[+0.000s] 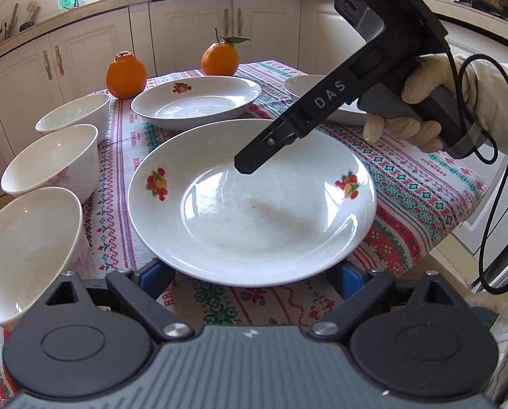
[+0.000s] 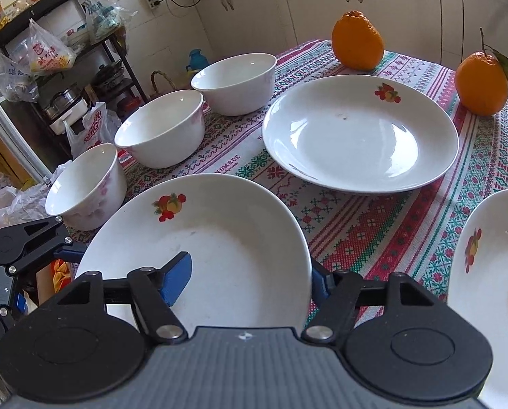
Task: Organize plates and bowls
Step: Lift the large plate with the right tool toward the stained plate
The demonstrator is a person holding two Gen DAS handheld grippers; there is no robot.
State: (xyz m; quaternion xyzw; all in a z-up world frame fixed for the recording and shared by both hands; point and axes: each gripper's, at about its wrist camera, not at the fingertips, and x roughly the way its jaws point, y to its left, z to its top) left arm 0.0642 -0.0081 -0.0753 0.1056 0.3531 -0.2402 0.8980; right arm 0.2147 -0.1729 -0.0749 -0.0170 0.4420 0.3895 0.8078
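Note:
A white plate with fruit prints (image 1: 254, 204) lies nearest on the patterned tablecloth; my left gripper (image 1: 254, 279) is open, its blue fingers (image 1: 155, 277) spread under and beside the plate's near rim. My right gripper (image 2: 250, 279) is open astride the same plate's (image 2: 219, 238) rim, one blue finger (image 2: 177, 279) over the inside and one outside; it also shows in the left wrist view (image 1: 250, 162) above the plate. A second plate (image 2: 359, 133) lies behind, a third plate (image 2: 492, 289) at the right. Three white bowls (image 2: 158, 129) line the left edge.
Two oranges (image 2: 357, 39) stand at the table's far side. The tablecloth (image 2: 373, 225) shows between the plates. White cabinets (image 1: 83, 47) stand behind the table. A shelf with bags (image 2: 49, 51) is beyond the left edge.

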